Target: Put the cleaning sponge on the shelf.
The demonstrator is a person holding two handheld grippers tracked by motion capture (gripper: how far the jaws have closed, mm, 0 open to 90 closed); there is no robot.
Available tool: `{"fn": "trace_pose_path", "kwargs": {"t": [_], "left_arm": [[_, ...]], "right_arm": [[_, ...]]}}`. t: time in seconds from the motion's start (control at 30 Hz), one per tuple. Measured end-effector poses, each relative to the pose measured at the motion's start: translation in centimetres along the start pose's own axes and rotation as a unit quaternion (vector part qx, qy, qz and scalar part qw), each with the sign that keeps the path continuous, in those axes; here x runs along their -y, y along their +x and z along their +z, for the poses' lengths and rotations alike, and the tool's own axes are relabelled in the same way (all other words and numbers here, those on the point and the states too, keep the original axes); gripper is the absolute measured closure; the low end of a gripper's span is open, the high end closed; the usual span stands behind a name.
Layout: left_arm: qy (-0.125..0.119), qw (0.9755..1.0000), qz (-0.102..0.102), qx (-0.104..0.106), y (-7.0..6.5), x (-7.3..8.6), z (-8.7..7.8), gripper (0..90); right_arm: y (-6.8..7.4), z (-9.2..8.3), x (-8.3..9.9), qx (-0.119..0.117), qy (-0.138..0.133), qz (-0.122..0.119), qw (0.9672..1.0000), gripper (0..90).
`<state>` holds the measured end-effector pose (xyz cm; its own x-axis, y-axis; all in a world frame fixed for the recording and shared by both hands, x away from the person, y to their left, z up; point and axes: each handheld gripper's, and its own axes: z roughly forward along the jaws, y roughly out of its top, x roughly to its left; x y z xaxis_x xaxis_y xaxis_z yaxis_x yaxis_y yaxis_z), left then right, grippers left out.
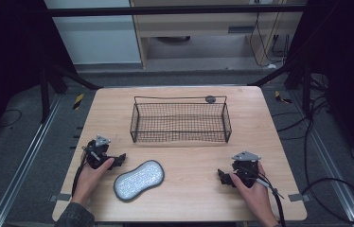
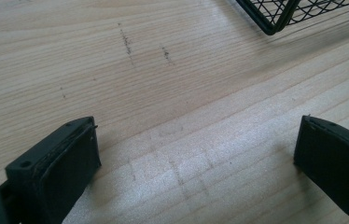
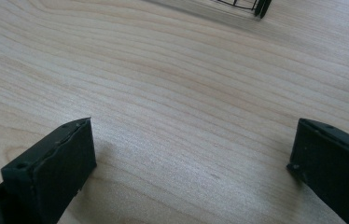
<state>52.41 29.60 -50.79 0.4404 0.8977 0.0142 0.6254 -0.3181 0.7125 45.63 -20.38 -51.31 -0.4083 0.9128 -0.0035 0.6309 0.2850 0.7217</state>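
Just right of left gripper [image 1: 118,157]: grey sponge pad [image 1: 139,179], flat on table [image 1: 189,194], untouched. Jaws wide apart, nothing held. Right gripper [image 1: 222,177] well apart from pad, likewise spread wide, empty. Wire basket [image 1: 180,122] beyond both, nothing inside. Judged: grasp and transfer outstanding.

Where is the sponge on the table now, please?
In the high view the sponge lies flat near the table's front edge, left of centre. It is just right of the left gripper and in front of the wire basket, apart from both.
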Motion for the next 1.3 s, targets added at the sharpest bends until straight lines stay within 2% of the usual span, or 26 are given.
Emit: {"fn": "trace_pose_path", "kwargs": {"t": [0.03,0.1,0.23,0.33,0.37,0.4,0.43,0.53,0.6,0.77,0.87,0.97,1.07,1.17,1.3], "left_arm": [[0.0,1.0,0.0,-0.001,0.0,0.0,-0.1,0.0],[-0.003,0.9999,-0.012,0.01,0.1,-0.1,-0.5,3.0],[-0.021,0.9997,0.009,0.012,0.2,-0.5,-2.1,3.0],[-0.03,0.9995,-0.002,0.011,0.1,-0.7,-3.3,3.9],[-0.032,0.9994,0.002,0.013,0.0,-0.8,-3.7,4.1],[-0.034,0.9992,0.017,0.01,-0.4,-1.3,-4.7,4.1],[-0.034,0.9992,0.017,0.01,-0.4,-1.3,-4.7,4.2],[-0.04,0.9985,0.034,0.011,-1.4,-2.2,-6.0,4.1],[-0.04,0.9978,0.05,0.019,-2.1,-2.7,-6.7,3.8],[-0.039,0.9948,0.089,0.029,-4.3,-3.7,-7.8,3.6],[-0.041,0.9941,0.096,0.03,-5.2,-4.1,-8.1,3.6],[-0.035,0.9939,0.101,0.027,-6.1,-4.0,-8.3,3.5],[-0.023,0.9928,0.112,0.034,-6.7,-3.7,-8.5,3.2],[-0.007,0.9925,0.114,0.042,-7.1,-3.4,-8.5,3.2],[0.007,0.9906,0.127,0.051,-7.7,-3.1,-8.5,3.2]], "right_arm": [[0.0,0.0,0.0,0.0,-0.001,0.0,1.0,0.3],[0.0,0.0,0.0,0.001,-0.001,0.002,1.0,0.3],[0.1,0.0,0.0,0.002,-0.001,0.002,1.0,0.4],[0.1,0.0,0.0,0.002,-0.001,0.002,1.0,0.3],[0.1,0.0,0.0,0.001,0.0,0.003,1.0,0.4],[0.1,0.0,0.0,0.001,-0.001,0.002,1.0,0.4],[0.1,0.0,0.0,0.001,-0.001,0.002,1.0,0.4],[0.1,0.0,0.1,0.001,-0.001,0.001,1.0,0.4],[0.1,-0.1,0.1,0.0,-0.001,0.002,1.0,0.4],[0.1,-0.1,0.1,0.001,-0.001,0.001,1.0,0.4],[0.1,-0.1,0.1,0.002,0.0,0.0,1.0,0.4],[0.1,-0.1,0.1,0.001,0.0,0.0,1.0,0.3],[0.1,-0.1,0.2,0.001,-0.001,0.0,1.0,0.4],[0.1,-0.2,0.2,0.001,-0.001,0.001,1.0,0.4],[0.1,-0.2,0.2,0.001,-0.001,0.001,1.0,0.3]]}}
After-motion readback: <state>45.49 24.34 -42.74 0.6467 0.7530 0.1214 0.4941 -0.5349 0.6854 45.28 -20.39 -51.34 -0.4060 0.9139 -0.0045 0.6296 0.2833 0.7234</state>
